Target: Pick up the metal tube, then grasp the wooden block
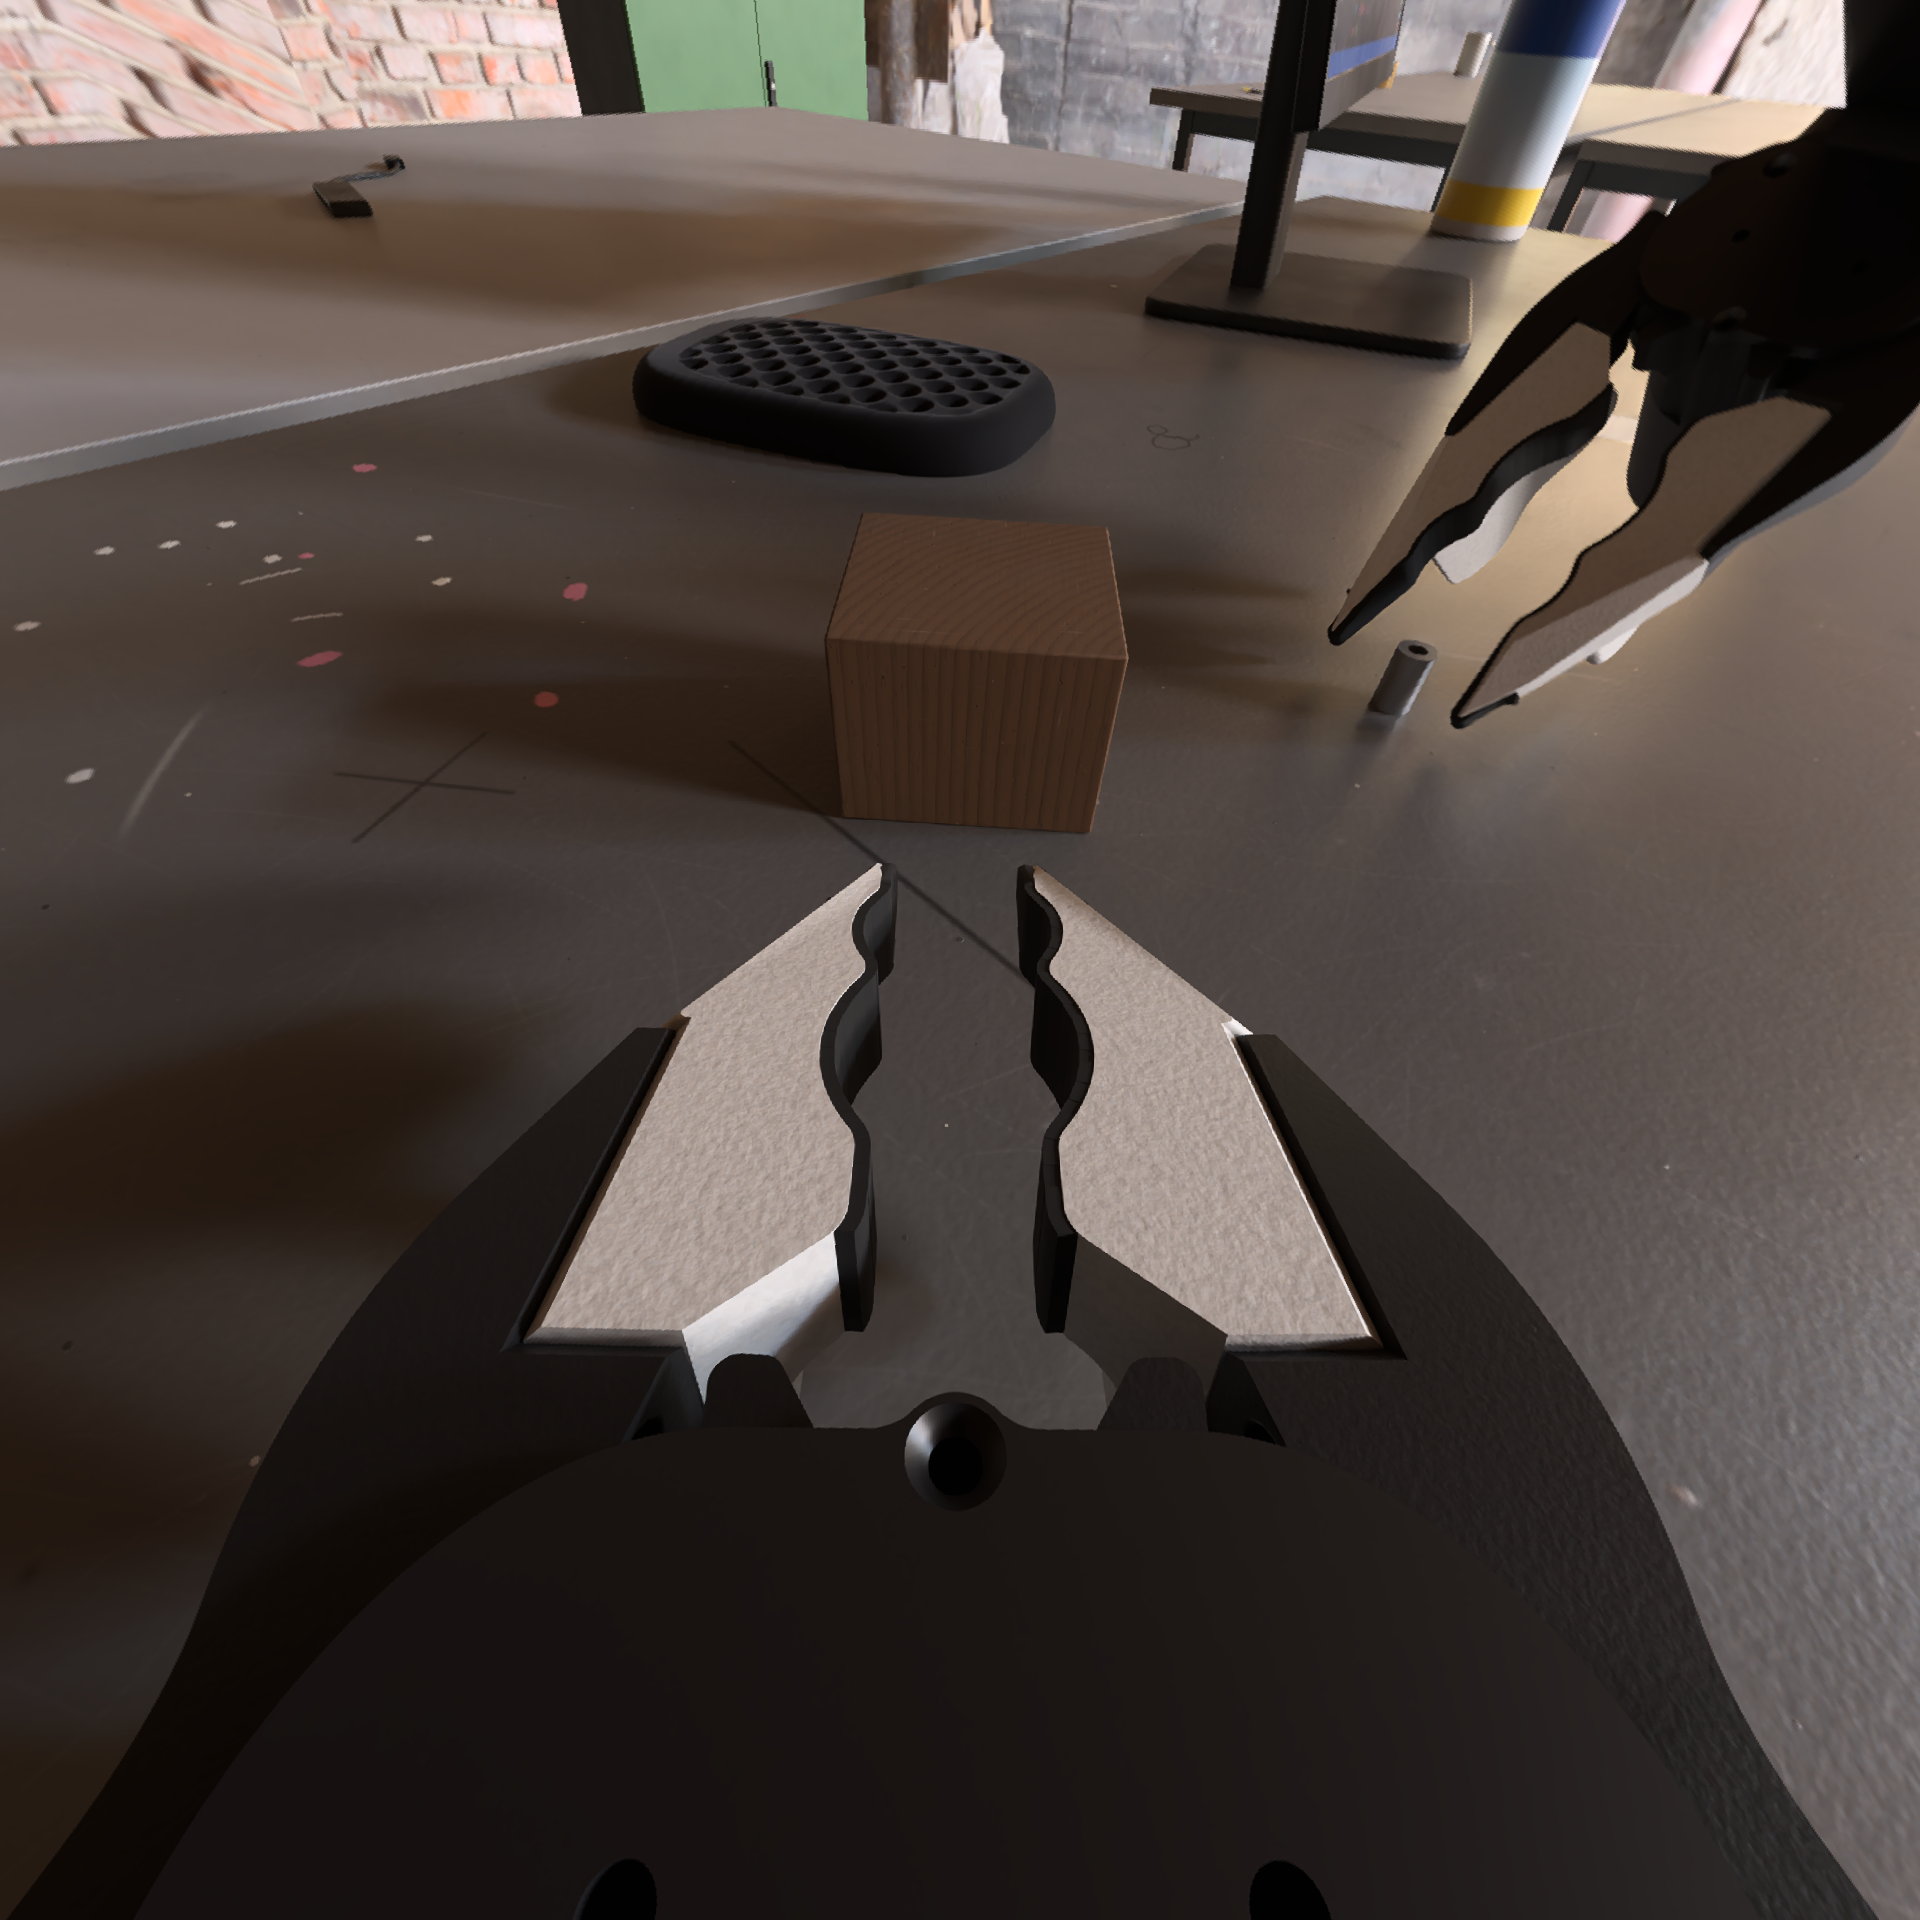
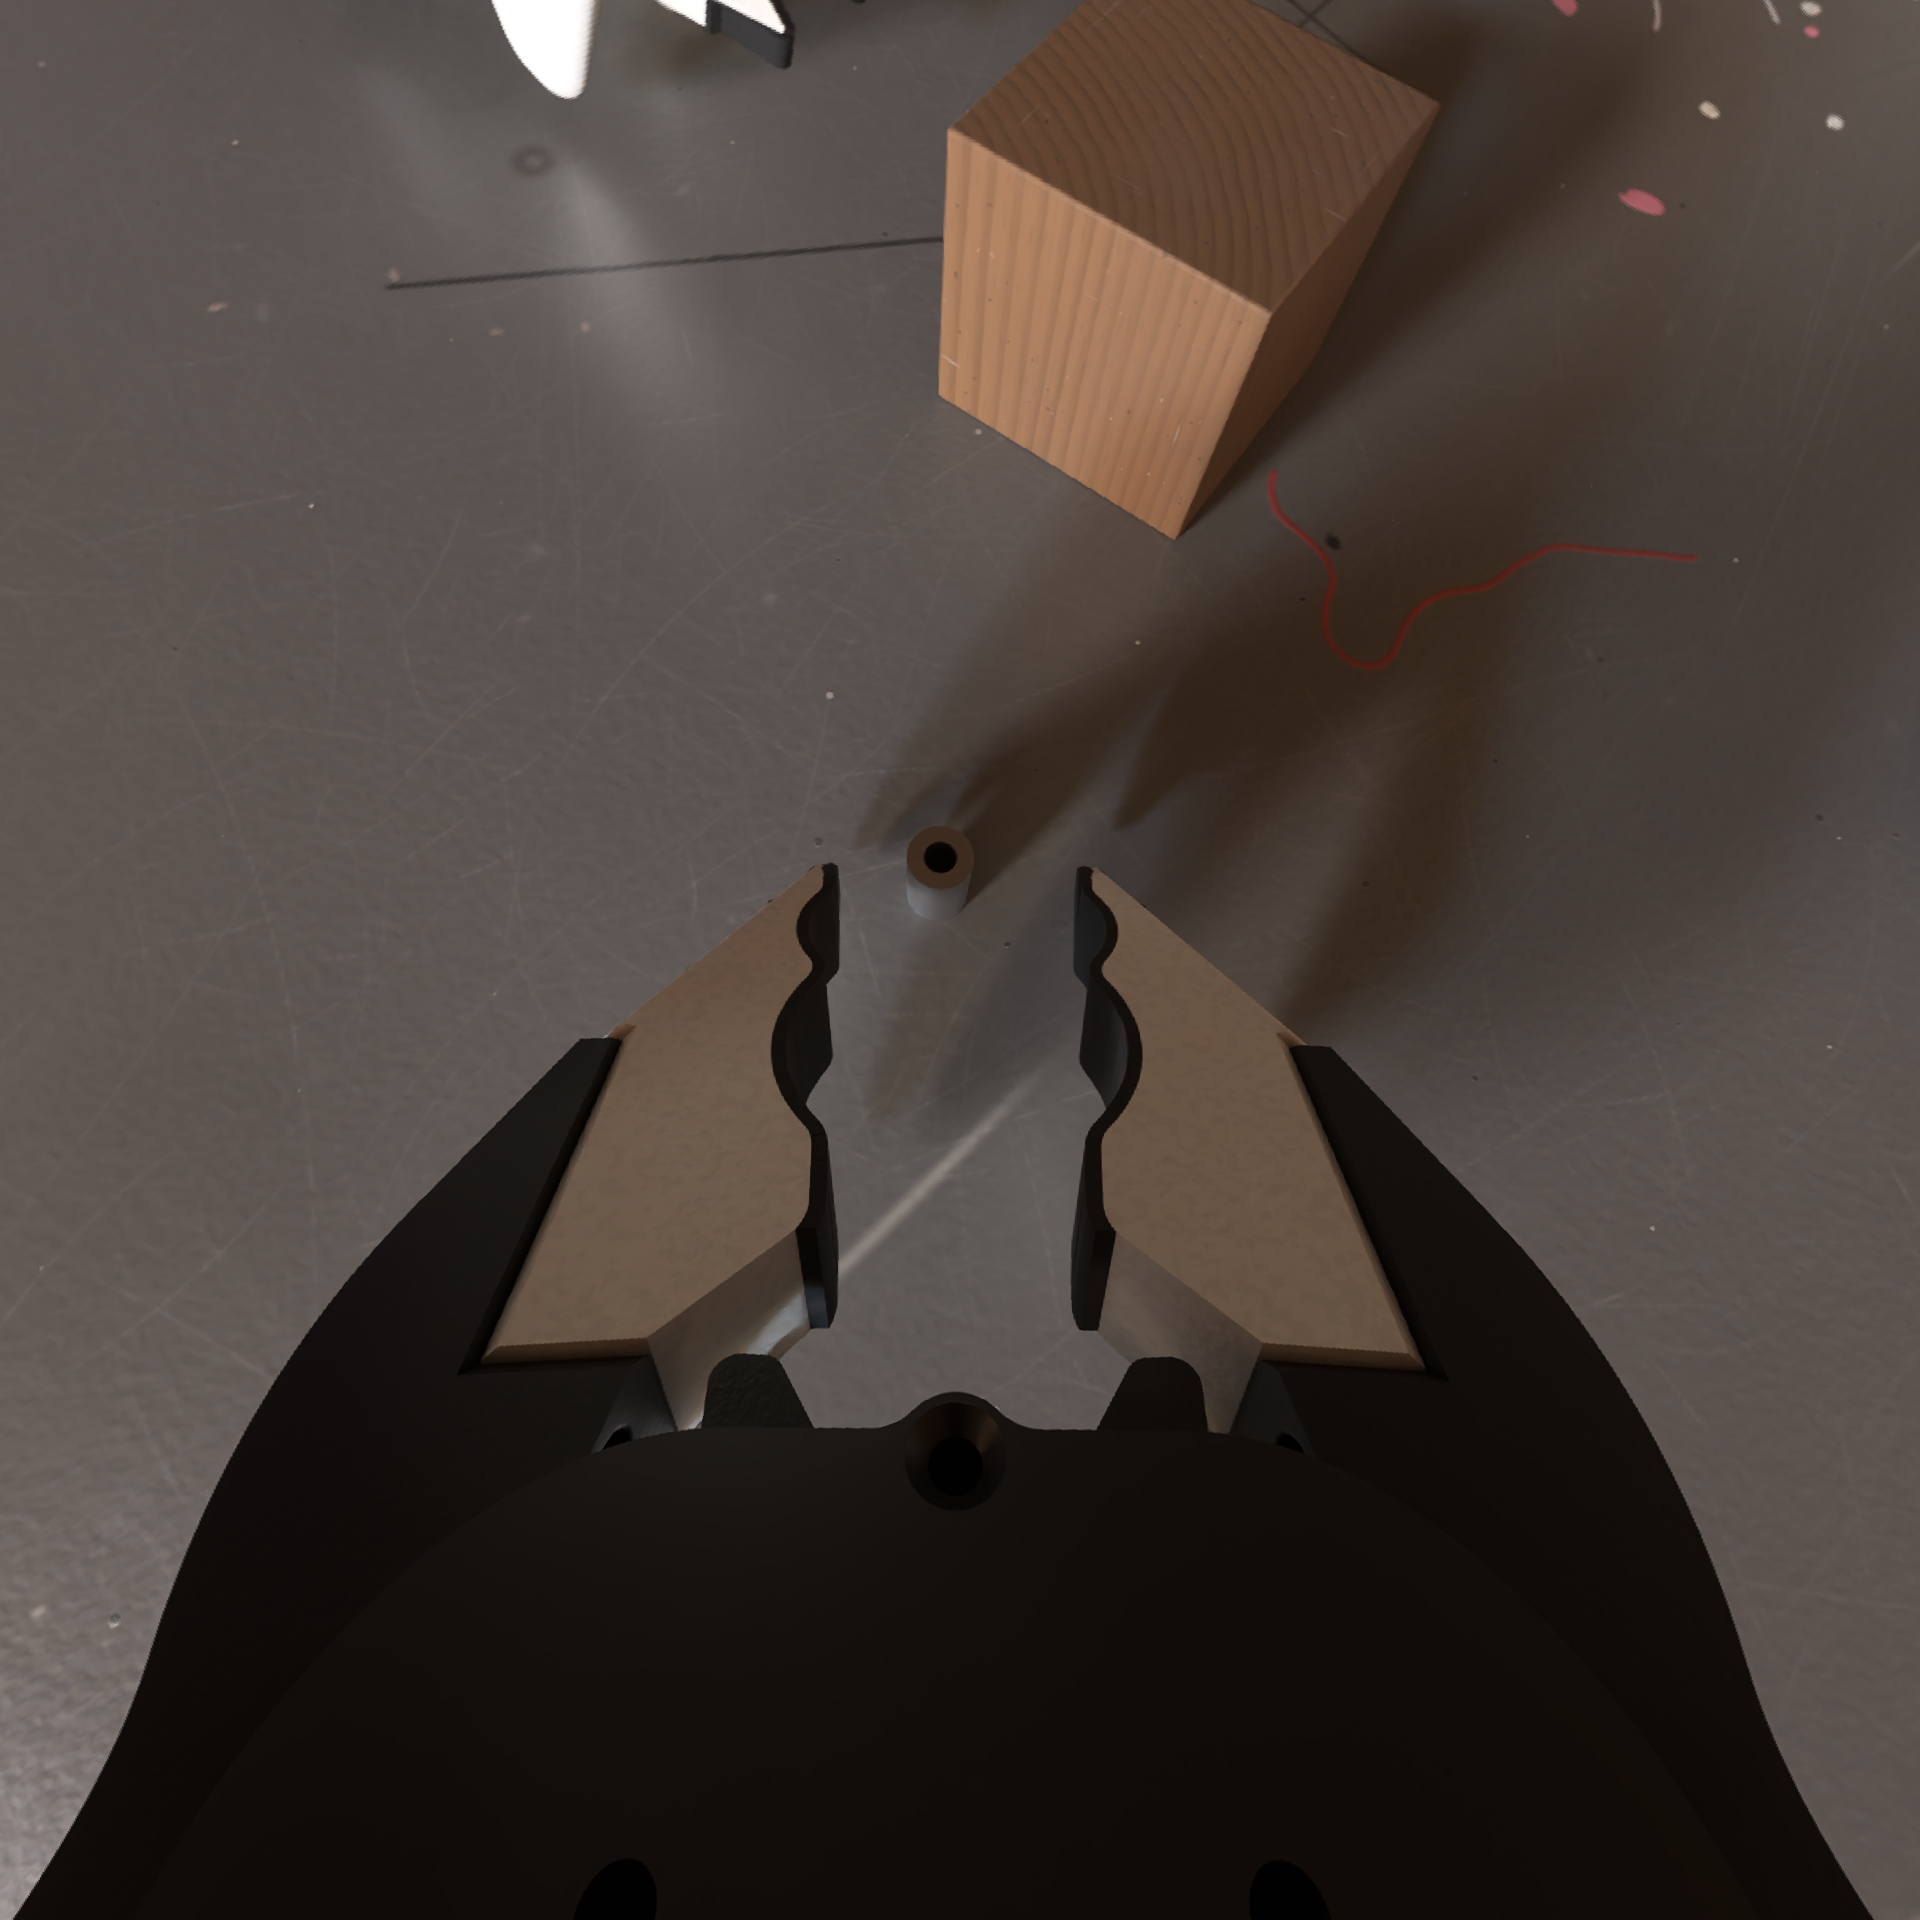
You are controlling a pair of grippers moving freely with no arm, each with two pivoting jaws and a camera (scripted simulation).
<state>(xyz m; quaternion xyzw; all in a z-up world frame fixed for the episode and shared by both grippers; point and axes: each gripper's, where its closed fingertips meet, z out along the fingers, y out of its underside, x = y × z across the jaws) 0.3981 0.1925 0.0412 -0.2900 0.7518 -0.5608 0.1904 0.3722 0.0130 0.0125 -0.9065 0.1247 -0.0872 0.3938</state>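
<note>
A small grey metal tube point(image 2: 940, 873) stands upright on the grey table, hollow end up. My right gripper point(image 2: 954, 878) is open and empty, its tips on either side of the tube and a little above it. The left wrist view also shows this gripper point(image 1: 1397, 675) over the tube point(image 1: 1401, 681). A wooden block point(image 1: 977, 675) sits on the table just ahead of my left gripper point(image 1: 956, 883), which is open, empty and short of the block. The block point(image 2: 1164, 270) lies beyond the tube in the right wrist view.
A black perforated pad point(image 1: 844, 395) lies behind the block. A monitor stand point(image 1: 1311, 296) and a white, blue and yellow cylinder point(image 1: 1507, 135) stand at the back right. A table seam point(image 1: 623, 343) runs behind the pad. A red scribble point(image 2: 1455, 592) marks the table.
</note>
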